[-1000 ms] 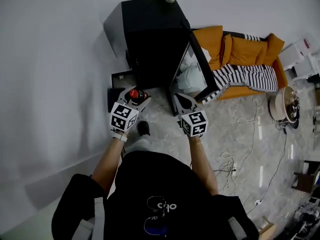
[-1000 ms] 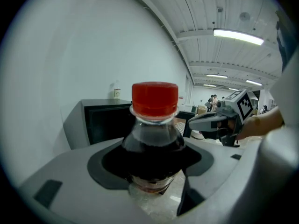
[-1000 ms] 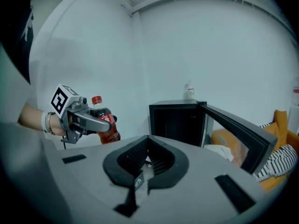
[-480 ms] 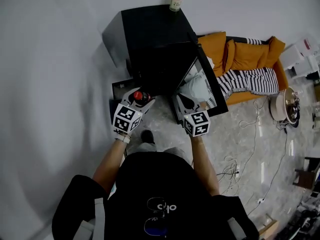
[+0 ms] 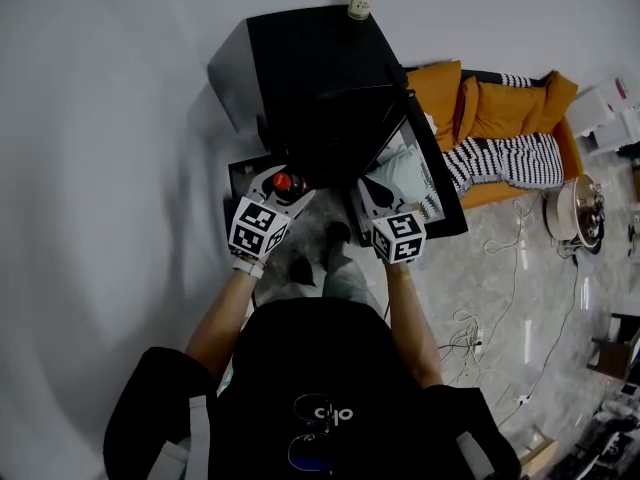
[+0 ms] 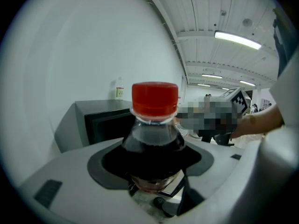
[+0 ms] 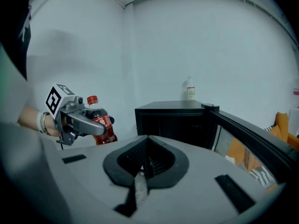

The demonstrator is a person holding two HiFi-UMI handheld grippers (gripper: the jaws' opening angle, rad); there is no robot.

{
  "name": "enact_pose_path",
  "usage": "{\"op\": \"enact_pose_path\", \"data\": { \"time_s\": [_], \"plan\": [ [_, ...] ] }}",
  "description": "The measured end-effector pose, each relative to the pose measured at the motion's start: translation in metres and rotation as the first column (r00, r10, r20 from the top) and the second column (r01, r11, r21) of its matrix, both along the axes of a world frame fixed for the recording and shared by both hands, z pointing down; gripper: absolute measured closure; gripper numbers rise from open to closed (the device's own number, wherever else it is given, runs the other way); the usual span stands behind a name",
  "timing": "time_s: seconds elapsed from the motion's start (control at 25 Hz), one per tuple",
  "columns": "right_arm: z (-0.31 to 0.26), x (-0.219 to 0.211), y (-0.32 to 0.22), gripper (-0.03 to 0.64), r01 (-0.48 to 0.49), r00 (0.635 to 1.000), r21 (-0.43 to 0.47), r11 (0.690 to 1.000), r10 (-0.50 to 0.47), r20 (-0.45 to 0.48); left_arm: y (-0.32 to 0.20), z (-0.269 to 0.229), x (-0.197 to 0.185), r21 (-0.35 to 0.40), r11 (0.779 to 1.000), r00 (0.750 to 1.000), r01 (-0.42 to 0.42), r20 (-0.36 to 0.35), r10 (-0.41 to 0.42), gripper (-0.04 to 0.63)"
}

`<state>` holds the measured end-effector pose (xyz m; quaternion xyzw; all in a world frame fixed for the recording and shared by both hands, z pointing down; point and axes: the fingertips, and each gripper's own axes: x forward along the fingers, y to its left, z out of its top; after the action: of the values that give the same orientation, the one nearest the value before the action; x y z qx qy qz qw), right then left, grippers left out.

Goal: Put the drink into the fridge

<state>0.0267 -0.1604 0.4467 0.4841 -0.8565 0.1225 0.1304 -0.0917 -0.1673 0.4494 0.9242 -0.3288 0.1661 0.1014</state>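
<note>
The drink is a dark cola bottle (image 6: 154,134) with a red cap (image 5: 283,181). My left gripper (image 5: 272,196) is shut on its body and holds it upright, just in front of the black fridge (image 5: 310,78). From the right gripper view the bottle (image 7: 100,122) shows in the left gripper's jaws, left of the fridge (image 7: 177,120). The fridge door (image 5: 425,173) stands open, swung out to the right. My right gripper (image 5: 378,198) is beside that door with its jaws shut (image 7: 146,161) and nothing between them. The fridge's inside is dark.
A small white bottle (image 5: 361,1) stands on the fridge top. An orange sofa with a striped blanket (image 5: 500,118) lies behind the open door. Cables (image 5: 500,268) trail over the floor at right. A white wall runs along the left. My shoes (image 5: 335,236) are near the fridge.
I have stepped closer to the fridge. Both grippers have moved forward toward its open front, the left one still carrying the bottle.
</note>
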Motion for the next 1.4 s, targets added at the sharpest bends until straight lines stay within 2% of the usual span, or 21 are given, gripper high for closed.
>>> {"op": "enact_pose_path", "data": {
  "time_s": [0.72,1.12,1.4],
  "plan": [
    [-0.012,-0.010,-0.044,0.609,0.020,0.999,0.033,0.999,-0.021,0.036,-0.040,0.003,0.000,0.002,1.000,1.000,0.000,0.016,0.000,0.295],
    [0.007,0.001,-0.061,0.609,0.010,0.999,0.015,1.000,-0.011,0.034,-0.063,0.021,0.011,-0.003,1.000,0.998,-0.028,0.049,0.028,0.295],
    [0.041,0.020,-0.081,0.611,0.001,0.999,0.014,1.000,-0.002,0.046,-0.084,0.051,0.026,0.001,0.999,0.998,-0.034,0.058,0.034,0.295]
  ]
}}
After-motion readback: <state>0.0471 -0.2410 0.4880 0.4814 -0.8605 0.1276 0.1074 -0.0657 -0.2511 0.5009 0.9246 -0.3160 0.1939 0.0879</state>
